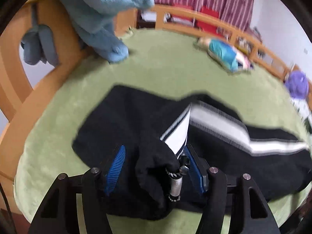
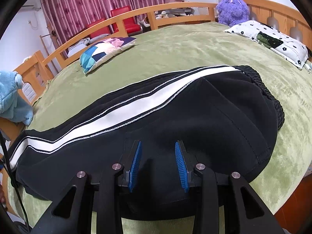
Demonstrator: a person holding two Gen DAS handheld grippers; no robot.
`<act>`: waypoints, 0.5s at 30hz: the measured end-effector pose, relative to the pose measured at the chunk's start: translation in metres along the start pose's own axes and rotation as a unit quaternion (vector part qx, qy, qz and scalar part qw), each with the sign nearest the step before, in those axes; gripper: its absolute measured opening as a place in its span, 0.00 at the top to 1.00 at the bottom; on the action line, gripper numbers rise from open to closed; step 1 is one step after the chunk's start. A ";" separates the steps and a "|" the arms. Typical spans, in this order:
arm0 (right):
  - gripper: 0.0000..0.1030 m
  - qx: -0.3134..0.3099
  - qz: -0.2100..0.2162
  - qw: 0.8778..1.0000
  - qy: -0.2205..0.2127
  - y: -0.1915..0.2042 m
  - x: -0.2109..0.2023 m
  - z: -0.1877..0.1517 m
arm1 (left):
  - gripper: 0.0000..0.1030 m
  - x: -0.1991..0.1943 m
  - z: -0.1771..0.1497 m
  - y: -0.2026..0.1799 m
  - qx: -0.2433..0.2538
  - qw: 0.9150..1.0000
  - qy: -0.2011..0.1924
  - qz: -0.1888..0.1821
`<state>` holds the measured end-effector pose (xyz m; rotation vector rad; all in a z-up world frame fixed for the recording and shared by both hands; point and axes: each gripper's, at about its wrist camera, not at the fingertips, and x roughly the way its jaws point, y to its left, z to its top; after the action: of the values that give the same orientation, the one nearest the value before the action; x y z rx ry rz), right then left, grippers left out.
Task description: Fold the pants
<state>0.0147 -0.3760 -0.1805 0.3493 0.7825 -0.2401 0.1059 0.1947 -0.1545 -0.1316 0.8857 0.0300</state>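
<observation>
Left gripper (image 1: 154,154) was spread, a bunched black fold of the pants (image 1: 136,120) and a drawstring tip (image 1: 175,185) sitting between its blue pads; actual contact was unclear, view motion-blurred. Right gripper (image 2: 158,146) was spread too, just above the black fabric near the bed's (image 2: 175,44) near edge. Pants lay lengthwise across the green blanket, white stripe (image 2: 120,109) up; the leg end was cut off at frame edge.
</observation>
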 end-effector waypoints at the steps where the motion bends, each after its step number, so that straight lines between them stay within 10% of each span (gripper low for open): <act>1: 0.65 0.000 0.000 1.000 -0.001 0.000 -0.001 0.000 | 0.78 0.002 -0.001 -0.001 0.001 1.000 0.004 -0.012; 15: 0.65 -0.001 -0.027 1.000 0.001 0.003 0.005 0.001 | 0.83 0.007 0.113 0.029 -0.003 0.992 -0.108 0.071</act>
<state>0.0198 -0.3737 -0.1829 0.3263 0.7953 -0.2902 0.1955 0.2372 -0.0924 -0.0693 0.6776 0.1766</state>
